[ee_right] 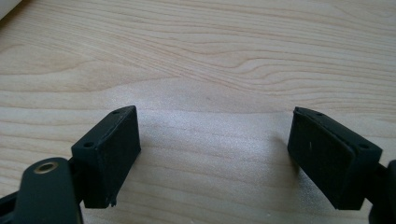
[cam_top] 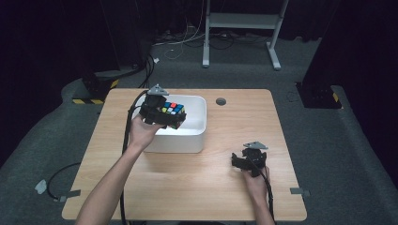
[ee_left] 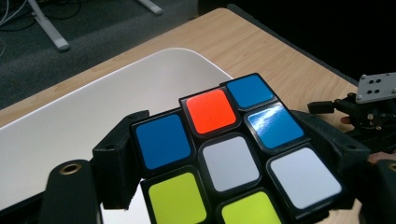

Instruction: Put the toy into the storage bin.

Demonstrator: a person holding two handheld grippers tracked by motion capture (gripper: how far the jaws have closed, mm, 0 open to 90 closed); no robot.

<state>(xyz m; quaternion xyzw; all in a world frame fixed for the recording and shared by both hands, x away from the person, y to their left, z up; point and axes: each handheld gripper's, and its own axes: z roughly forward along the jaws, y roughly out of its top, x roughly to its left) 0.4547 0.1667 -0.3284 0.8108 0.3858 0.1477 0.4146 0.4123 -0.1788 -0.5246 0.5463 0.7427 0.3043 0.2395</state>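
Observation:
A scrambled puzzle cube (cam_top: 172,109) with blue, orange, white and yellow-green tiles is clamped between the jaws of my left gripper (cam_top: 170,116), which is shut on its two sides. It hangs over the left part of a white rectangular bin (cam_top: 197,137) on the wooden table (cam_top: 211,187). In the left gripper view the cube (ee_left: 219,116) sits between the pads of my left gripper (ee_left: 229,161), with the bin's white floor (ee_left: 84,112) below. My right gripper (cam_top: 240,161) rests low over the table's right front, open, and my right gripper (ee_right: 215,156) has bare wood between its pads.
A round grommet hole (cam_top: 221,101) lies near the table's far edge, right of the bin. Beyond the table stand a white metal frame (cam_top: 241,21), loose cables (cam_top: 183,40) and black bases with yellow-black tape (cam_top: 94,91). My right gripper (ee_left: 369,107) shows far off.

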